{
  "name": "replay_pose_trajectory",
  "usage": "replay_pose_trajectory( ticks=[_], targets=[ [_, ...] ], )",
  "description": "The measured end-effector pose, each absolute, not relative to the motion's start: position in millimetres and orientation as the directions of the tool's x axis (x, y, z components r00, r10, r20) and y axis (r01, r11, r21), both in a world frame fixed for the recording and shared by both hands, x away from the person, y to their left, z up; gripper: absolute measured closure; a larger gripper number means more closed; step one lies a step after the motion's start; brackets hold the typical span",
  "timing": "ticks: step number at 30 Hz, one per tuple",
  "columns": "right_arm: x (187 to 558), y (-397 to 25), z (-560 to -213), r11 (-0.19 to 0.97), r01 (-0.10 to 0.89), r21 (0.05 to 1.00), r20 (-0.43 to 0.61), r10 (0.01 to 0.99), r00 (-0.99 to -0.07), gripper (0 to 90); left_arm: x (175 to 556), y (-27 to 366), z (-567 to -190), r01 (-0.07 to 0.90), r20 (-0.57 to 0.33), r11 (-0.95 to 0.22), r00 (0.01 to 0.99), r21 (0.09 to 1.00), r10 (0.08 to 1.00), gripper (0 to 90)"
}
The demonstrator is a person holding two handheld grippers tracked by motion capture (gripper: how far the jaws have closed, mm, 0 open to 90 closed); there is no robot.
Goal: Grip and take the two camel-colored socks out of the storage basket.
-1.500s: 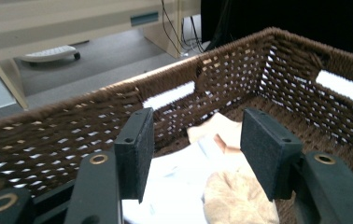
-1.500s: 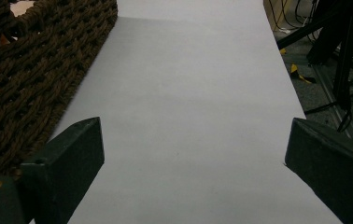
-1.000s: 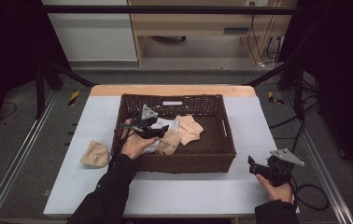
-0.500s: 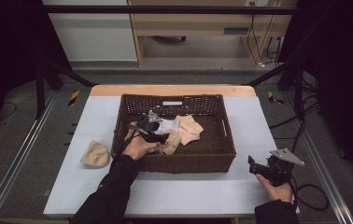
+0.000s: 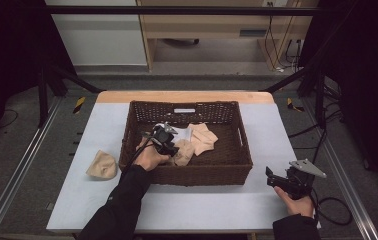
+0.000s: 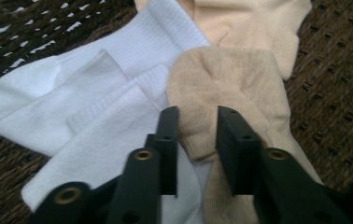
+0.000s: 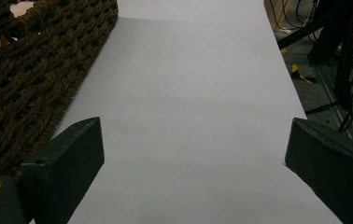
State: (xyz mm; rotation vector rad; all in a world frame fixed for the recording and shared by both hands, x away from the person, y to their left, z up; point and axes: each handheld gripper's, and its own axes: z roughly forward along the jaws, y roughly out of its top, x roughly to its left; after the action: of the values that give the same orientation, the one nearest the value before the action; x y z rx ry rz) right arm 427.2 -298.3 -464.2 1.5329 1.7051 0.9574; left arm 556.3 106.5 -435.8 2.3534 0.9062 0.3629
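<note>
A dark wicker basket (image 5: 197,176) stands mid-table and holds a white sock (image 6: 95,98), a tan sock (image 6: 226,79) and a pale peach sock (image 6: 254,23). My left gripper (image 6: 197,121) is down inside the basket, its jaws pinched on a fold of the tan sock (image 5: 183,151), beside the white one. In the high view the left gripper (image 5: 169,145) sits in the basket's left half. Near the table's front right corner my right gripper (image 5: 272,177) rests wide open; nothing but bare table lies between the jaws of the right gripper (image 7: 193,135).
One more rolled tan sock (image 5: 102,165) lies on the white table (image 5: 217,210) left of the basket. The basket's woven wall (image 7: 30,79) rises close on the left of the right gripper view. Metal rails and cables run along both table sides.
My left gripper has dropped lower and a little right inside the basket, down onto the socks, and its jaws now pinch the tan sock. The right gripper has stayed still.
</note>
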Motion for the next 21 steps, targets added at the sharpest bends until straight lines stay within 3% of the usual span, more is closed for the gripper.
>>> replay_pose_trajectory(
  ticks=[6, 12, 13, 14, 15, 16, 19, 21],
  targets=[
    [427.1, -298.2, -464.2, 0.052, 0.524, 0.850, 0.007, 0.994, -0.109, 4.9, 556.8, 109.7, -432.1, 0.535, 0.043, -0.580, 0.712, 0.614, 0.701, 89.2],
    [427.0, -298.4, -464.2, 0.054, 0.524, 0.850, 0.004, 0.994, -0.109, 4.9, 556.7, 111.8, -430.7, 0.538, 0.027, -0.559, 0.705, 0.631, 0.709, 89.2],
    [427.3, -298.5, -464.4, 0.058, 0.522, 0.851, 0.000, 0.994, -0.111, 5.0, 557.0, 111.1, -431.6, 0.537, 0.021, -0.557, 0.708, 0.634, 0.706, 84.7],
    [427.3, -298.2, -464.4, 0.058, 0.523, 0.850, 0.002, 0.994, -0.112, 4.9, 557.5, 110.1, -434.3, 0.539, 0.004, -0.556, 0.716, 0.633, 0.698, 73.6],
    [427.3, -298.1, -464.3, 0.057, 0.524, 0.850, 0.002, 0.994, -0.111, 4.9, 558.2, 108.8, -437.0, 0.533, 0.009, -0.568, 0.724, 0.627, 0.690, 51.3],
    [427.5, -298.2, -464.3, 0.058, 0.523, 0.851, 0.001, 0.994, -0.111, 4.9, 558.6, 107.0, -438.9, 0.528, 0.021, -0.577, 0.726, 0.624, 0.687, 46.2],
    [427.6, -298.3, -464.3, 0.060, 0.522, 0.851, -0.001, 0.994, -0.112, 4.9, 560.7, 103.7, -442.8, 0.514, 0.027, -0.602, 0.747, 0.611, 0.664, 41.8],
    [427.8, -298.1, -464.4, 0.059, 0.523, 0.850, 0.000, 0.994, -0.112, 4.9, 561.2, 101.2, -444.0, 0.499, 0.039, -0.630, 0.765, 0.595, 0.643, 43.6]
  ],
)
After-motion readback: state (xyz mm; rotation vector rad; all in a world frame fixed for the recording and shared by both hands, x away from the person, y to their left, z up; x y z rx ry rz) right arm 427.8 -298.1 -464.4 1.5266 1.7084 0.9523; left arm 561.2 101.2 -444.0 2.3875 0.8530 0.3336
